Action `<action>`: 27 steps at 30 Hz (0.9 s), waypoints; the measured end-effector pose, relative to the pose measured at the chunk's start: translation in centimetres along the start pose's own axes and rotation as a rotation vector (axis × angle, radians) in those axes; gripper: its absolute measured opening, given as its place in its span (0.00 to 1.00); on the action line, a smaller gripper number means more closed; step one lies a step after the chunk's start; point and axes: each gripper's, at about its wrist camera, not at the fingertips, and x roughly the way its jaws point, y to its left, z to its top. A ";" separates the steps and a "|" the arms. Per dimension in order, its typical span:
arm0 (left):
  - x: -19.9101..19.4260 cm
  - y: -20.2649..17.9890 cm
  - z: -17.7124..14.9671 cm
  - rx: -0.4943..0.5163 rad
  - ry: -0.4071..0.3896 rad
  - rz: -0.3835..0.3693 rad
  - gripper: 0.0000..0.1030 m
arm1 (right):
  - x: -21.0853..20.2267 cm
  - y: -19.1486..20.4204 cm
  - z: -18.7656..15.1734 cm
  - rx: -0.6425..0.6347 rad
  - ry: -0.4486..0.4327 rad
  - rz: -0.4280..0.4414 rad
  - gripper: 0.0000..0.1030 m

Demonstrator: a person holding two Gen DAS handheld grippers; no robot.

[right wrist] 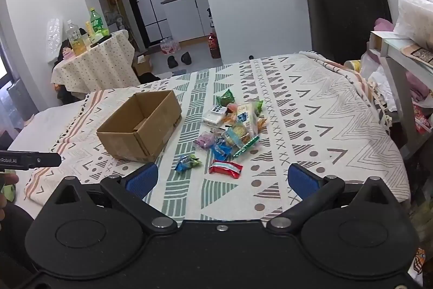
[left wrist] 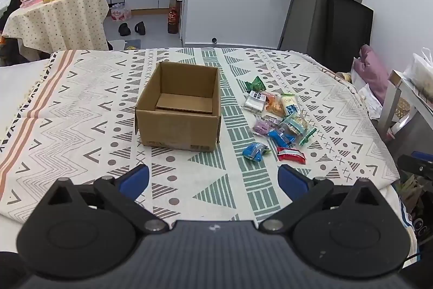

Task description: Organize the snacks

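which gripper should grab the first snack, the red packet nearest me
Right, probably. The red packet lies just ahead of the open right gripper, between its fingers' line. The left gripper, also open, faces the cardboard box.

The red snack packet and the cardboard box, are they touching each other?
Apart. In the right wrist view, patterned cloth shows between the red snack packet and the cardboard box.
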 end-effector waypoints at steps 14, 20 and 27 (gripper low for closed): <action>-0.5 0.1 -0.5 -0.008 -0.006 -0.012 0.98 | -0.3 0.7 0.2 -0.019 -0.009 0.003 1.00; -0.6 0.2 -0.4 -0.008 -0.006 -0.012 0.98 | -0.5 0.9 0.3 -0.031 -0.012 -0.004 1.00; -1.1 0.1 -0.4 -0.001 -0.010 -0.014 0.98 | -0.7 1.1 0.3 -0.033 -0.019 -0.007 1.00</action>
